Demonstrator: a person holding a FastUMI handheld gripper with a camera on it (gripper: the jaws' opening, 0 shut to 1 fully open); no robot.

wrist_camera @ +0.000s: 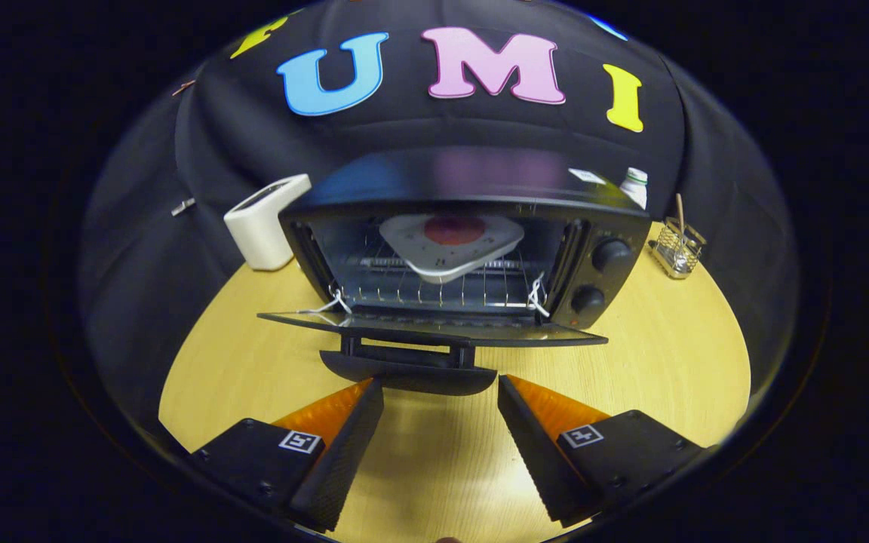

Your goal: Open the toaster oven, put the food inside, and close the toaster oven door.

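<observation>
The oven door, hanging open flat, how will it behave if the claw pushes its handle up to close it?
The oven door looks rigid and will probably swing on its hinges rather than flex. Its handle, just ahead of the open claw, looks smooth, so the fingers may slip. The toaster oven might slide back on the table.

So the gripper cam is sitting low over the near edge of the round wooden table (661, 362), looking forward along the spread-apart fingers (532, 411). It's facing straight into the open toaster oven (472, 249) at close range, with the booth's black cloth wall filling in behind it.
</observation>
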